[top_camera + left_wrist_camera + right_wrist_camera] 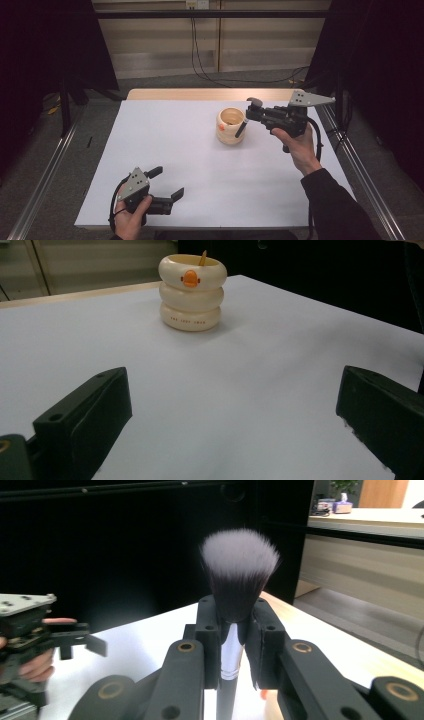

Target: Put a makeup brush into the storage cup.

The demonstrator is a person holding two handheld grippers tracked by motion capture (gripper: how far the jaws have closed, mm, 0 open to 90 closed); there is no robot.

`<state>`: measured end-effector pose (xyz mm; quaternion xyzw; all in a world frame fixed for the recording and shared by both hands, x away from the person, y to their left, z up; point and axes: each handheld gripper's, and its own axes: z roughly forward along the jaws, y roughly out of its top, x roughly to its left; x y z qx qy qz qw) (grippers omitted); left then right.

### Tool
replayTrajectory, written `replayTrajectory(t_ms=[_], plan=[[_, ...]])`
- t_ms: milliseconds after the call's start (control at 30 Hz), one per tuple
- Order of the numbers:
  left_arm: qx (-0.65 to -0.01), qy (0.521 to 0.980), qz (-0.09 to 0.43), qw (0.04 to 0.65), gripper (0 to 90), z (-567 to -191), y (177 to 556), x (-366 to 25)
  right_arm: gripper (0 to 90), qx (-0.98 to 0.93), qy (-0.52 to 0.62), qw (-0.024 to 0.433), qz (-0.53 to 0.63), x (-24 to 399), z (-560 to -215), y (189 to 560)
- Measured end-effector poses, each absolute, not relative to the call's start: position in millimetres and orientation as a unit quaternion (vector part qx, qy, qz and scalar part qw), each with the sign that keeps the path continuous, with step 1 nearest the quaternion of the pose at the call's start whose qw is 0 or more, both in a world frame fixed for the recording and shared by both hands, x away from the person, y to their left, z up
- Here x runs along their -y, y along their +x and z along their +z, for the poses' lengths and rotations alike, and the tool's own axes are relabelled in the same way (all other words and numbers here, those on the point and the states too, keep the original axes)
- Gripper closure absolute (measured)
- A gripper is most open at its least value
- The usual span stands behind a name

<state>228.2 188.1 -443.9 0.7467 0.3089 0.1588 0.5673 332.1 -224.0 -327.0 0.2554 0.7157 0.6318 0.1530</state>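
Observation:
My right gripper (251,112) is shut on a makeup brush (241,128) with a silver ferrule and grey-tipped bristles (239,565). It holds the brush just right of and above a cream ringed cup (230,128) with an orange duck face. The handle slants down toward the cup's rim. In the right gripper view the pads (208,630) clamp the brush (231,652) just under the bristles. My left gripper (167,182) rests near the table's front left, open, jaws wide with nothing between them. The left gripper view looks past its own jaws at the cup (191,297), with a thin stick (202,259) in it.
The white table (190,160) has a wooden strip (200,94) along its far edge. Metal rails (50,165) run along both sides. Cables (240,79) lie on the floor behind the table. The left hand's gripper (75,641) appears at the left of the right gripper view.

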Motion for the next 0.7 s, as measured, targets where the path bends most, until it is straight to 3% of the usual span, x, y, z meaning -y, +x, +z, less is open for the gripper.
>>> replayTrajectory(t_ms=[700], plan=[[-0.302, 0.752, 0.162, 0.564, 1.2, -443, 230, -191, 77.7, -0.703, 0.304, 0.196, 0.612, 219, -326, 380]])
